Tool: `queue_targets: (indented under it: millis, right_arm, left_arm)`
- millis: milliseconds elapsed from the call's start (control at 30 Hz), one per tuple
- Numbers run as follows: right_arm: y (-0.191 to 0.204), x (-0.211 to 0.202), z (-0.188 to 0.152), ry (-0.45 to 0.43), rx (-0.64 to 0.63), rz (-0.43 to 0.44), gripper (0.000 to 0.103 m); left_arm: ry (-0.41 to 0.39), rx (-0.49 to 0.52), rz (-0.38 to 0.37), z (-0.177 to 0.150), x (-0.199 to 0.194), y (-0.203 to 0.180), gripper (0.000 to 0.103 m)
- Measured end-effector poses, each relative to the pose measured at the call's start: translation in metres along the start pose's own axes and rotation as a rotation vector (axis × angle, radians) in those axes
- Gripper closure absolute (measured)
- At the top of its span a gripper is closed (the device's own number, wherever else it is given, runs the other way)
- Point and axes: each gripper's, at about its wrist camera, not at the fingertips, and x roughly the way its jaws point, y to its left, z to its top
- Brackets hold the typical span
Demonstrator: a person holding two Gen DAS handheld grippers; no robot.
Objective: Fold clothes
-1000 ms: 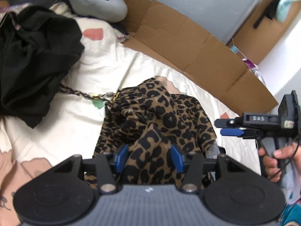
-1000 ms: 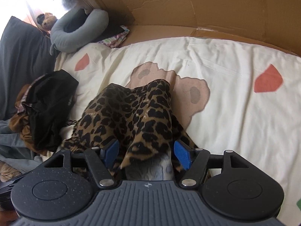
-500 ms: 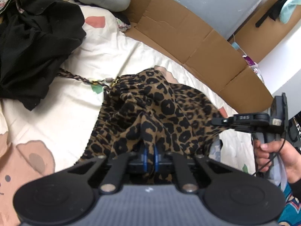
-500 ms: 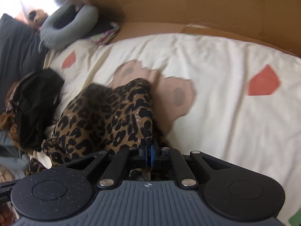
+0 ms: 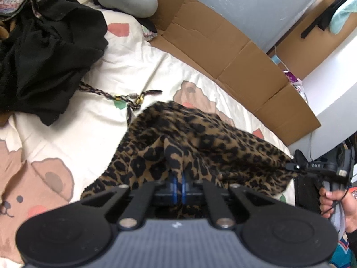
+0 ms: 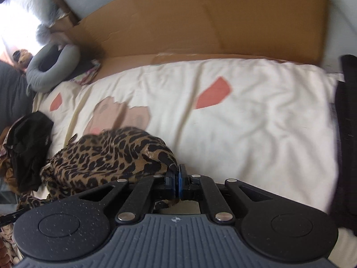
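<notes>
A leopard-print garment lies bunched on the cream bedspread and is pulled taut between both grippers. My left gripper is shut on one edge of it. My right gripper is shut on another edge of the garment, at its right end. The right gripper also shows in the left wrist view, at the far right, with the cloth stretched to it.
A pile of black clothes lies at the left, with a braided cord trailing from it. A grey neck pillow sits at the bed's head. Flattened cardboard lines the far side of the bed.
Both grippers went from open around the leopard cloth to shut on it. They have since moved apart, the right one to the right, drawing the garment out.
</notes>
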Motion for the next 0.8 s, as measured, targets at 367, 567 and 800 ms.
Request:
queue_targets:
  millis: [367,567,800]
  right_arm:
    - [-0.046,-0.054,-0.021,-0.022,0.054,-0.081,0.103]
    - [-0.058,-0.085,-0.04,-0.019,0.11,-0.079,0.103]
    - [-0.058,-0.117,-0.071,0.034,0.125,-0.067,0.103]
  left_arm:
    - [-0.044,-0.039,0.063,-0.008,-0.051,0.011,0.101]
    - [-0.07,-0.05,0.076,-0.007,-0.08,0.012,0.101]
    - [-0.061,-0.043,0.101,-0.007,-0.113,0.014,0.101]
